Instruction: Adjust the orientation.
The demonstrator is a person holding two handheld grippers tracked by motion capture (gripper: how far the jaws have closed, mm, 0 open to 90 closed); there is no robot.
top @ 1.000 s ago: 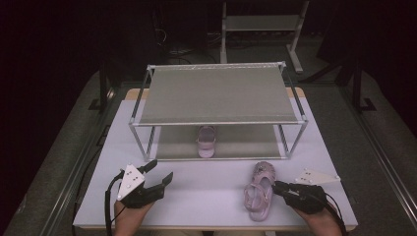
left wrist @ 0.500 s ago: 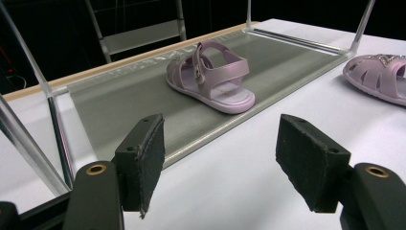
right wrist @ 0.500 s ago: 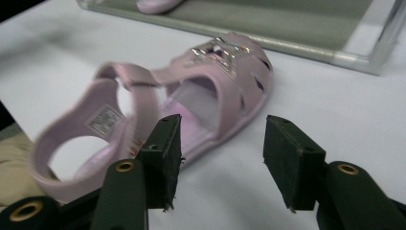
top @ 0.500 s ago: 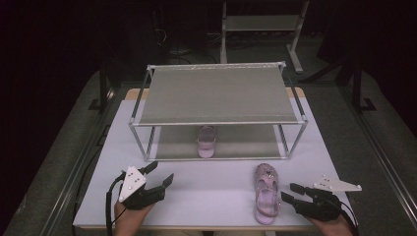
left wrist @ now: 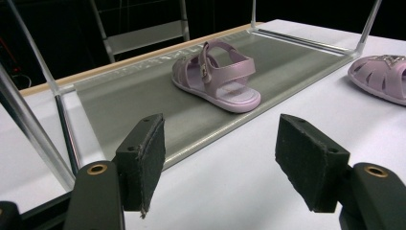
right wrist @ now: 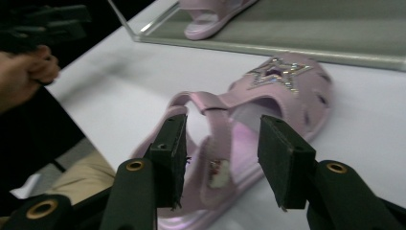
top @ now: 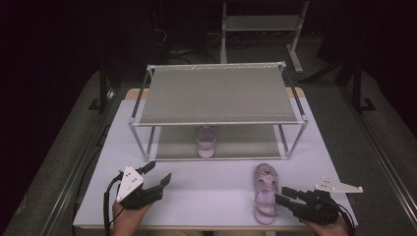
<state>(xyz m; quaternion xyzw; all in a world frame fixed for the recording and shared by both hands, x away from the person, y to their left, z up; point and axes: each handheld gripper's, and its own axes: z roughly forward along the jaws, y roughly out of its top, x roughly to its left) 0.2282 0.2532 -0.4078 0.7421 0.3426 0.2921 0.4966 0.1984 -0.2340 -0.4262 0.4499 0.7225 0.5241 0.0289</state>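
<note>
Pink sandal (top: 266, 198) w/ star trim lies flat at table's front edge; buckle detail seems blurred.

I count two pink sandals (top: 265, 199) (top: 206, 141), one metal rack (top: 216, 93), one white table (top: 206, 184), and my two claws (top: 156, 176) (top: 284, 195).

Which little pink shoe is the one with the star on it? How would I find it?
Find the big metal rack on the white table. In front of it, near the right tongs, lies a pink sandal. Unlike the sandal on the rack's bottom shelf, it sits on the bare table with a sparkly star on its toe.
</note>
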